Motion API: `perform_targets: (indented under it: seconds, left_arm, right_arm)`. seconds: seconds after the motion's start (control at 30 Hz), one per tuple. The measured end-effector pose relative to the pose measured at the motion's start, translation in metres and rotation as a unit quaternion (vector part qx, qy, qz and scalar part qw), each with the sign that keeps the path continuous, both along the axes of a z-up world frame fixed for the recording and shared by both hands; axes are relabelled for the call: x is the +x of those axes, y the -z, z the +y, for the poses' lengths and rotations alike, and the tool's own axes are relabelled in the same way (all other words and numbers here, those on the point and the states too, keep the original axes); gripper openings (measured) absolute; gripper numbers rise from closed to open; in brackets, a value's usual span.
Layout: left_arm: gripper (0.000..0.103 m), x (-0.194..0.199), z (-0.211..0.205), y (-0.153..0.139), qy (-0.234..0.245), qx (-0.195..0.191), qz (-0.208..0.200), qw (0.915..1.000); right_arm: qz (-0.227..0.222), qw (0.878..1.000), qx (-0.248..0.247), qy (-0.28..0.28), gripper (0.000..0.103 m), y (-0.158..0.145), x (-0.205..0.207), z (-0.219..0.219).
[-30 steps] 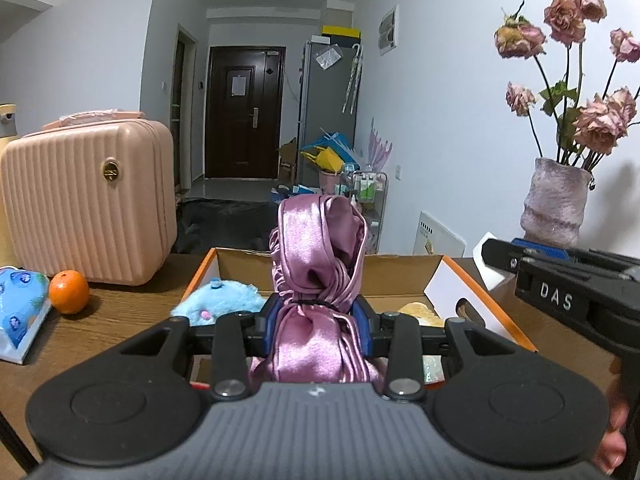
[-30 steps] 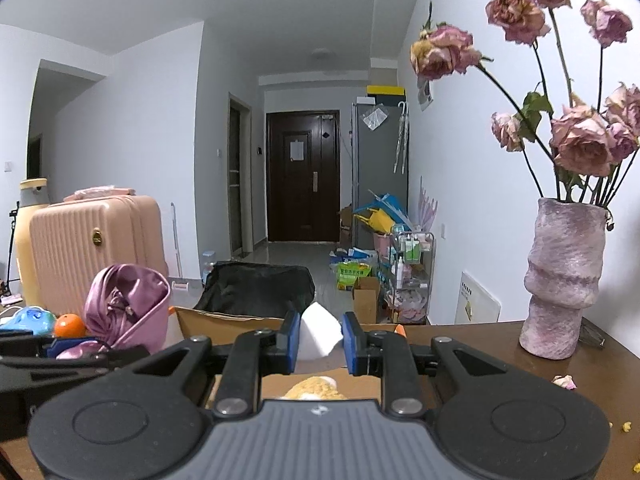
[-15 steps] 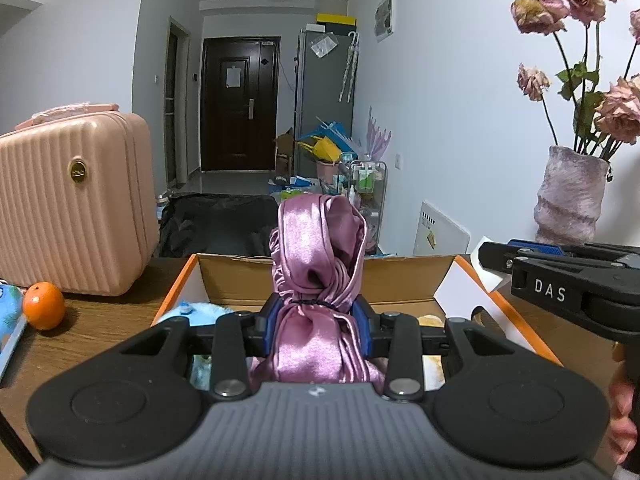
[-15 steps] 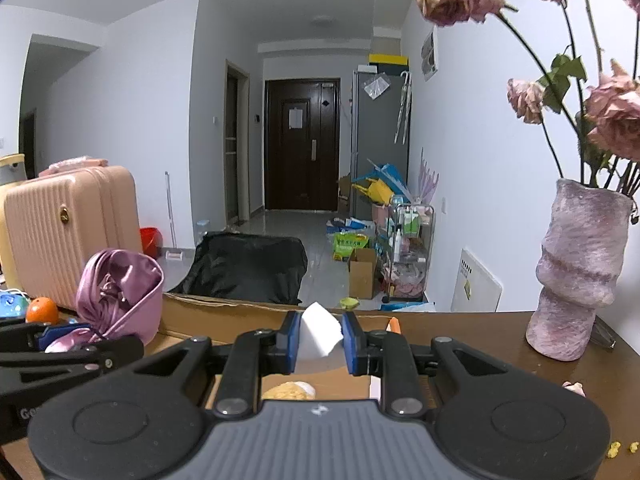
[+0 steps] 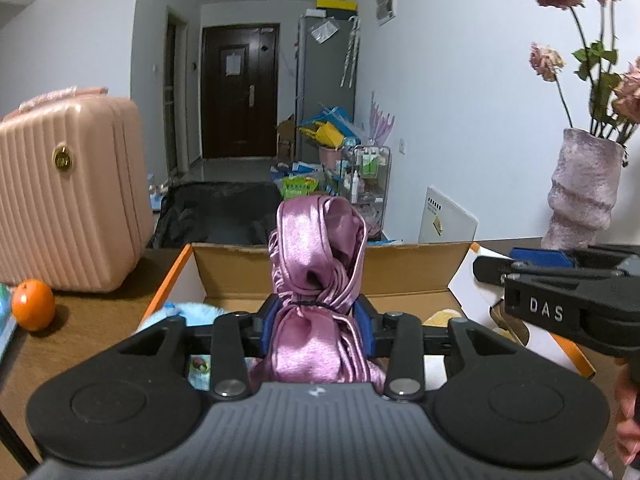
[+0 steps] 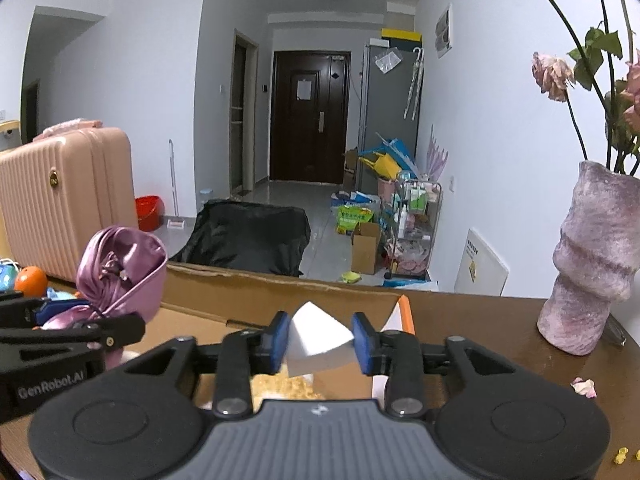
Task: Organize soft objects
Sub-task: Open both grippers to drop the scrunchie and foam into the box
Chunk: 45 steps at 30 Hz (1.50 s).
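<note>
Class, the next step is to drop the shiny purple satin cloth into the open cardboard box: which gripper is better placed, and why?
Left. The left gripper is clamped on the shiny purple satin cloth above the open cardboard box. The right gripper, jaws opening, has only the box's white flap between them.

suitcase (image 5: 68,196) left, box (image 5: 320,268) centre – vase (image 5: 584,192) (right)

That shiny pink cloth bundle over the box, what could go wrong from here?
The pink satin bundle is pinched low by the left gripper above the cardboard box. Its loose upper folds could snag the box's far wall or slump outside.

The right gripper is opening around the white box flap; freed, the flap may swing over the opening.

The two grippers are close together, so they might bump.
</note>
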State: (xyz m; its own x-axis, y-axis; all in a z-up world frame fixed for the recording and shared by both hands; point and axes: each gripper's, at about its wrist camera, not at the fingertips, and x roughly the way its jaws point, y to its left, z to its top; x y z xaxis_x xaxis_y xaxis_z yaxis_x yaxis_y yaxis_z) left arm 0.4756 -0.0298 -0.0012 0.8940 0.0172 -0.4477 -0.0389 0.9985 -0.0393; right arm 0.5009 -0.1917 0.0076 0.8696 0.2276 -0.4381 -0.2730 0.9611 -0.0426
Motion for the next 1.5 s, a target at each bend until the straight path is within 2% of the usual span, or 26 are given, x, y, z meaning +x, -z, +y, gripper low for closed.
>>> perform_targets:
  seconds: [0.07,0.1,0.13,0.17,0.2,0.23,0.27,0.3,0.37,0.57,0.9,1.5]
  left_arm:
    - [0.042,0.000,0.003,0.001,-0.003,-0.008,0.001,1.0000]
    - [0.044,0.000,0.004,0.001,-0.006,-0.009,0.001,0.9999]
    - [0.045,0.001,0.004,0.000,-0.007,-0.008,-0.001,0.9999]
    - [0.052,0.000,0.004,0.000,-0.010,-0.006,-0.005,0.9999]
    - [0.062,-0.002,0.005,0.000,-0.014,-0.004,-0.010,0.9998]
    - [0.069,-0.004,0.005,-0.001,-0.021,0.000,-0.017,0.9996]
    - [0.084,-0.005,0.005,-0.002,-0.027,0.002,-0.022,0.9994]
    - [0.092,-0.007,0.005,-0.002,-0.032,0.004,-0.028,0.9991]
    - [0.103,-0.010,0.003,-0.004,-0.044,0.014,-0.038,0.9982]
    - [0.103,-0.010,0.005,-0.005,-0.064,0.008,-0.042,0.9970]
    - [0.103,-0.021,0.010,-0.008,-0.067,-0.010,-0.043,0.9968]
    - [0.103,-0.074,0.012,-0.008,-0.066,-0.010,-0.050,0.9966]
  right_arm:
    - [0.003,1.000,-0.001,0.005,0.044,0.001,0.001,-0.001]
    - [0.005,1.000,0.000,0.008,0.054,0.002,0.002,-0.002]
    - [0.006,1.000,0.001,0.011,0.070,0.002,0.002,-0.003]
    - [0.006,1.000,0.002,0.015,0.079,0.003,0.003,-0.004]
    - [0.005,1.000,0.002,0.018,0.092,0.003,0.003,-0.005]
    - [0.002,1.000,0.002,0.021,0.097,0.002,0.003,-0.005]
    - [0.002,1.000,0.003,0.023,0.099,0.002,0.004,-0.006]
    - [0.003,1.000,0.005,0.023,0.102,0.002,0.004,-0.007]
    - [0.003,1.000,0.006,0.025,0.103,0.001,0.004,-0.007]
    - [0.005,1.000,0.005,0.027,0.103,0.001,0.005,-0.007]
    - [0.003,0.999,0.008,0.037,0.103,-0.001,-0.004,-0.013]
    - [-0.007,0.999,0.025,0.042,0.103,-0.005,-0.068,-0.026]
